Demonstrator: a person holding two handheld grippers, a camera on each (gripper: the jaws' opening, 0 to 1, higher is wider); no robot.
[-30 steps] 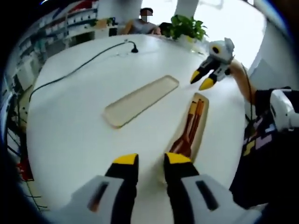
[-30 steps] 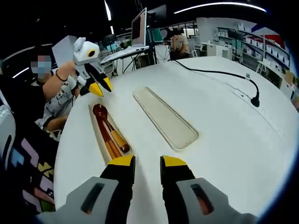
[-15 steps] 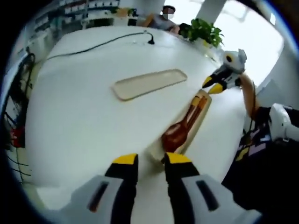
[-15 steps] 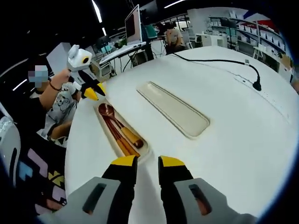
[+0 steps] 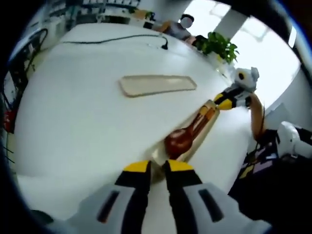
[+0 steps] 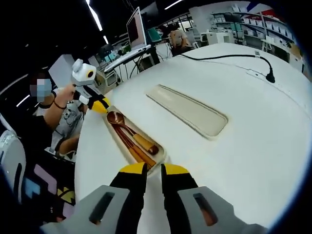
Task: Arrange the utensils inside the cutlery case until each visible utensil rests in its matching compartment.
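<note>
On the white surface, the cutlery case lies with one end at each gripper, long axis running between them. Left gripper and right gripper both nearly closed, empty, tips at the ends. Spoon and chopsticks inside; compartment dividers unclear. Lid well apart.

cutlery case near end behind fingers

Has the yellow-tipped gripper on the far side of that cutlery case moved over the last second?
Yes. In the left gripper view the right gripper has dropped from above the table to the cutlery case's far end, fingers at its rim.
</note>
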